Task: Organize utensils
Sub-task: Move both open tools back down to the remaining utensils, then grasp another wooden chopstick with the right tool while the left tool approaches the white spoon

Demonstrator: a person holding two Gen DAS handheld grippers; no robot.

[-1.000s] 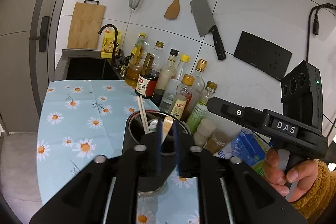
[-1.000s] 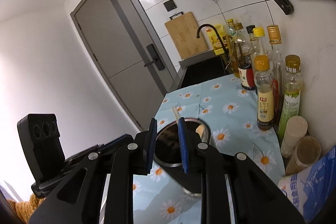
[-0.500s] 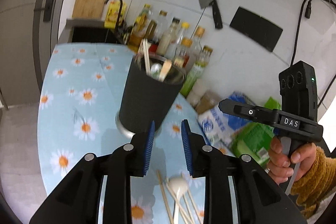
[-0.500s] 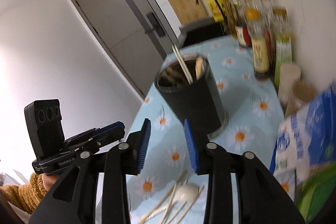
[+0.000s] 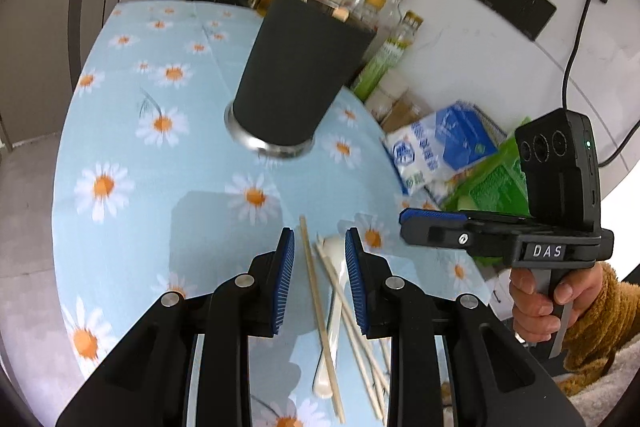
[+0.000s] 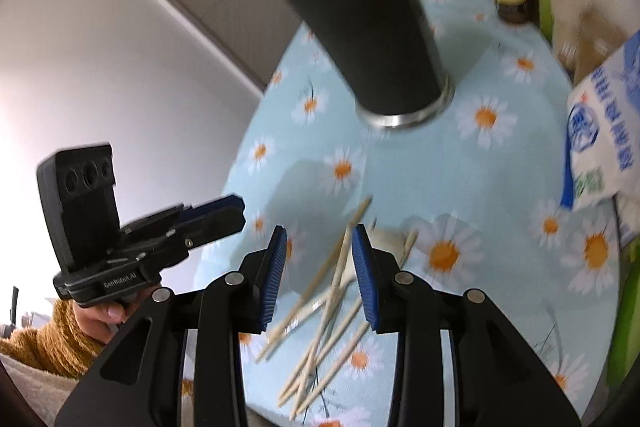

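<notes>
Both grippers have dropped from above the black holder [image 5: 298, 75] to the loose pile on the daisy-print tabletop [image 5: 132, 147], so picking up comes next. The left gripper [image 5: 319, 275] and right gripper [image 6: 320, 267] have narrowly parted fingers, empty, framing the pile. I count about six chopsticks [image 6: 320, 307], one white spoon [image 5: 334, 307], one holder with a few utensils inside.

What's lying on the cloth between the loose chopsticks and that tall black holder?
Nothing: in the left wrist view, only bare daisy cloth lies between the chopsticks and the holder. The right wrist view shows the same.
</notes>
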